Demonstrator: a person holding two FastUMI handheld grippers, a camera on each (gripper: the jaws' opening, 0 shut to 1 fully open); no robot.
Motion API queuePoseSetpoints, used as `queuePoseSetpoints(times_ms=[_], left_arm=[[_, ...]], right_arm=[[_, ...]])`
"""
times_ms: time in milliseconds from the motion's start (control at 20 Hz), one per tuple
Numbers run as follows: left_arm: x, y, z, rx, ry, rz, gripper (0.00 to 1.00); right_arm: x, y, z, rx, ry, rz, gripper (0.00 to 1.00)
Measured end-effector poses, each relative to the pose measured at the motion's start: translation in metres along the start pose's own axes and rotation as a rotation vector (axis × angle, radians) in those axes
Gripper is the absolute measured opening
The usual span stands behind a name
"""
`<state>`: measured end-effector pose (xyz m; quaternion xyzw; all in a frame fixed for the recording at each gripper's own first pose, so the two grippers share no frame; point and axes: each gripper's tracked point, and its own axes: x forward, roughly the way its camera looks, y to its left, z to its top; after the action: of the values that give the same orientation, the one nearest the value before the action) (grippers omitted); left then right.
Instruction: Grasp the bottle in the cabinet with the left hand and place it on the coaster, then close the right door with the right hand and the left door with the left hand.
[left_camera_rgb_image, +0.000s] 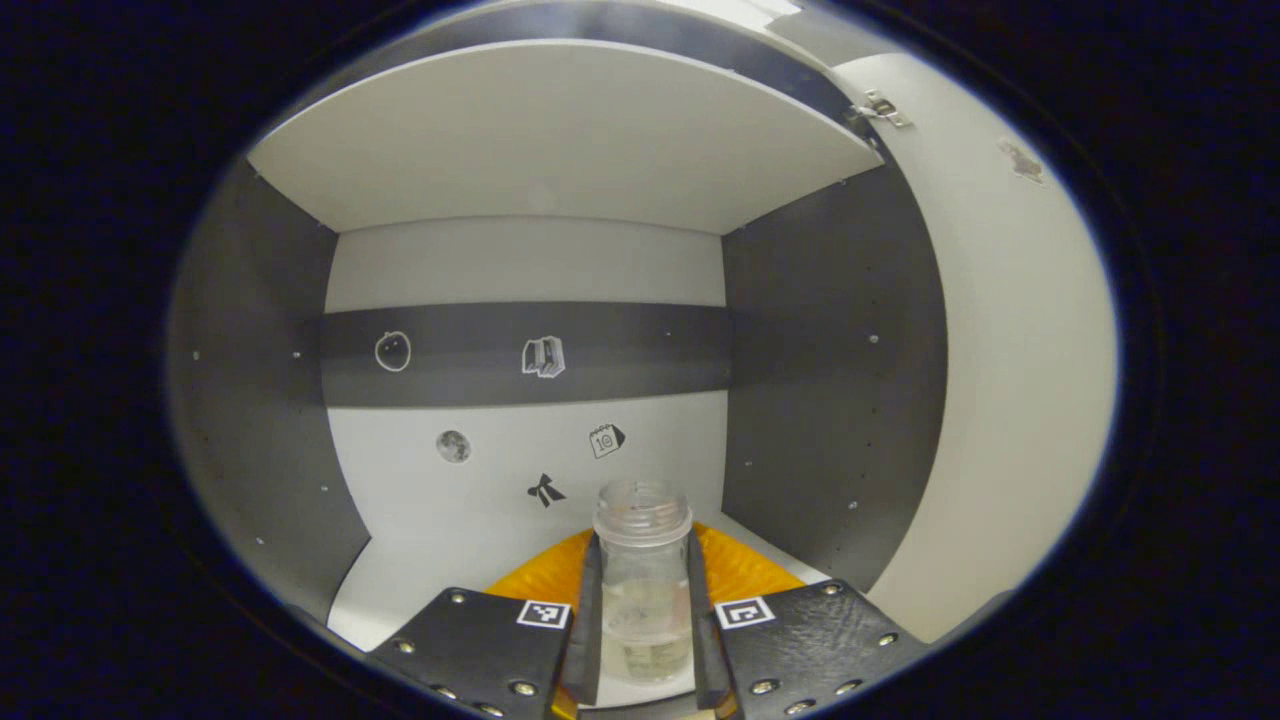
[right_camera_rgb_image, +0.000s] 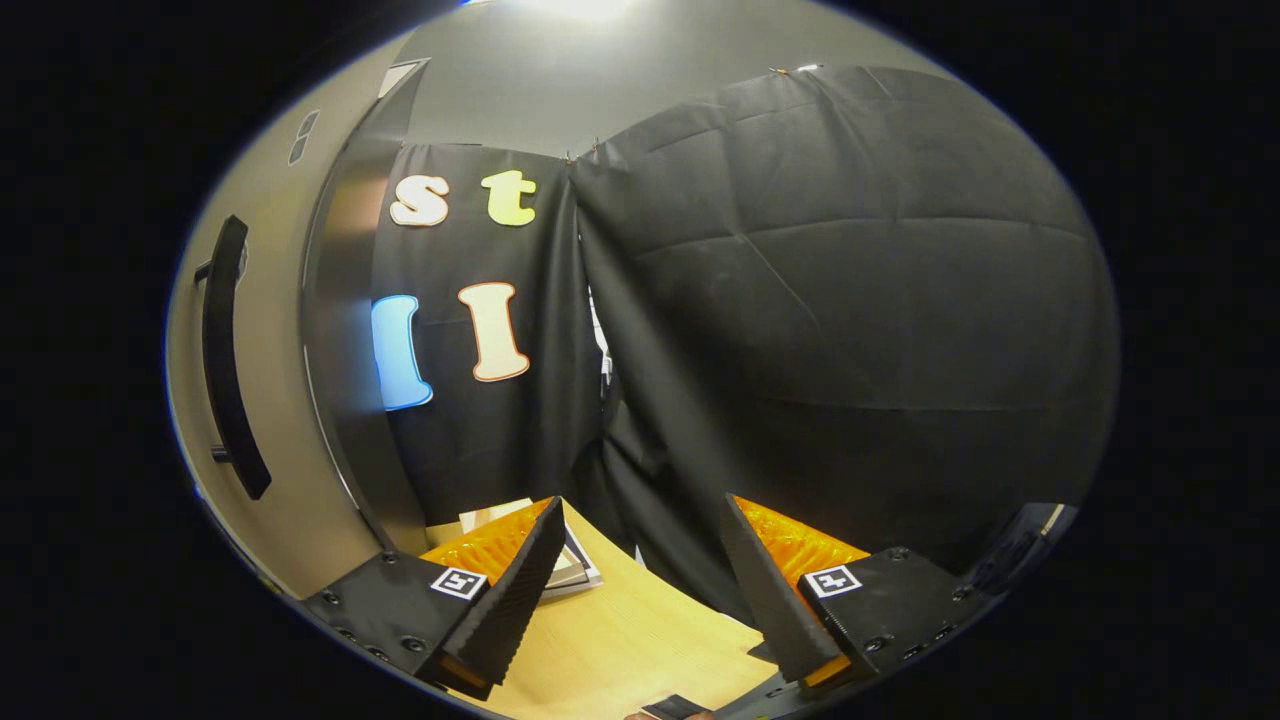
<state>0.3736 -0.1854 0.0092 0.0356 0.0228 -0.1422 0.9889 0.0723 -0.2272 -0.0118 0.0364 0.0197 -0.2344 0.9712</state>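
Note:
A clear glass bottle (left_camera_rgb_image: 642, 585) with an open mouth stands upright on the cabinet floor (left_camera_rgb_image: 430, 570), inside the white and dark cabinet. My left gripper (left_camera_rgb_image: 645, 600) is shut on the bottle, one finger pressing each side of its body. The right cabinet door (left_camera_rgb_image: 1010, 360) stands open at the right of the left gripper view. In the right gripper view my right gripper (right_camera_rgb_image: 640, 545) is open with nothing between its fingers, held above a wooden tabletop (right_camera_rgb_image: 630, 630). An open cabinet door (right_camera_rgb_image: 270, 400) with a dark bar handle (right_camera_rgb_image: 225, 360) stands to its left.
The cabinet has a white shelf (left_camera_rgb_image: 560, 140) overhead, dark side walls (left_camera_rgb_image: 830, 400) and a back wall with small stickers (left_camera_rgb_image: 545, 357). A flat pale object (right_camera_rgb_image: 575, 570) lies on the tabletop by the door. Black cloth (right_camera_rgb_image: 850, 330) hangs behind the table.

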Motion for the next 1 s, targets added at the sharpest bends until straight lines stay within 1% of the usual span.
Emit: queuePoseSetpoints(times_ms=[50, 100, 250, 300, 400, 550, 650, 750, 800, 850, 1000], left_arm=[[-0.006, -0.002, 0.006, 0.009, -0.009, -0.002, 0.37], [-0.014, -0.005, 0.012, 0.014, -0.018, -0.006, 0.37], [-0.049, -0.009, 0.028, 0.018, -0.041, -0.019, 0.40], [-0.060, -0.010, 0.031, 0.015, -0.044, -0.024, 0.40], [-0.087, -0.009, 0.034, 0.008, -0.044, -0.024, 0.40], [-0.130, -0.004, 0.030, -0.030, -0.042, -0.010, 0.40], [-0.155, 0.002, 0.020, -0.047, -0.035, 0.009, 0.40], [-0.177, 0.006, 0.005, -0.076, -0.034, 0.024, 0.37], [-0.188, 0.006, -0.007, -0.094, -0.031, 0.027, 0.39], [-0.197, 0.006, -0.019, -0.107, -0.025, 0.030, 0.37], [-0.218, 0.002, -0.067, -0.158, 0.005, 0.029, 0.38]], right_arm=[[0.000, 0.002, 0.001, 0.000, -0.001, 0.006, 0.99], [-0.001, 0.003, 0.001, 0.000, -0.003, 0.012, 0.95], [-0.007, 0.007, 0.004, -0.001, -0.010, 0.038, 0.95], [-0.008, 0.010, 0.003, -0.002, -0.009, 0.049, 0.99], [-0.012, 0.016, 0.003, -0.009, -0.008, 0.070, 0.99], [-0.020, 0.024, 0.003, -0.022, -0.006, 0.103, 0.99], [-0.025, 0.030, 0.004, -0.033, -0.007, 0.125, 0.99], [-0.031, 0.036, 0.006, -0.041, -0.008, 0.147, 0.99], [-0.035, 0.039, 0.007, -0.044, -0.008, 0.159, 0.99], [-0.039, 0.043, 0.008, -0.049, -0.005, 0.169, 0.99], [-0.052, 0.048, 0.006, -0.059, 0.002, 0.191, 0.99]])
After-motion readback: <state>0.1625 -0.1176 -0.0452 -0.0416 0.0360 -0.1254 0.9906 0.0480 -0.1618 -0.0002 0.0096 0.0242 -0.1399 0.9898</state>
